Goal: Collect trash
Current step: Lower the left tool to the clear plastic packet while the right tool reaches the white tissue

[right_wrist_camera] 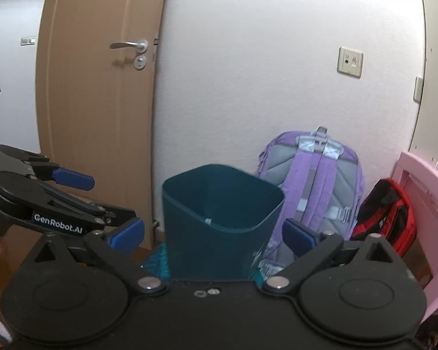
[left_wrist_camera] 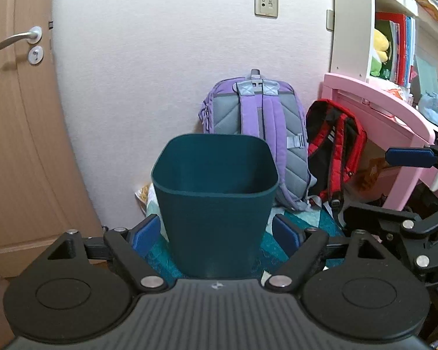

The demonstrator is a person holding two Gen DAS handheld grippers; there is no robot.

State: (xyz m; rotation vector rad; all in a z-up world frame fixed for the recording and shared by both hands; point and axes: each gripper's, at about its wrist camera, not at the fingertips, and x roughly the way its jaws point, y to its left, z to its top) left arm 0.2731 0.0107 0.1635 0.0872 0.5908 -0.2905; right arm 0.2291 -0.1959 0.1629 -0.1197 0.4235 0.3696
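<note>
A dark teal trash bin (left_wrist_camera: 214, 204) stands upright on a patterned mat by the white wall; it also shows in the right wrist view (right_wrist_camera: 219, 221). Its inside looks empty as far as I can see. My left gripper (left_wrist_camera: 216, 234) is open, its blue pads on either side of the bin's lower body without touching it. My right gripper (right_wrist_camera: 213, 234) is open too, held just in front of the bin, and also shows in the left wrist view at the right edge (left_wrist_camera: 394, 192). The left gripper also shows in the right wrist view at the left (right_wrist_camera: 81, 204). No trash item is visible.
A purple backpack (left_wrist_camera: 260, 134) and a red-and-black backpack (left_wrist_camera: 333, 151) lean behind the bin. A pink desk (left_wrist_camera: 394, 110) with shelves stands at the right. A brown door (left_wrist_camera: 20, 116) is at the left. A book or paper (left_wrist_camera: 144, 194) lies by the wall.
</note>
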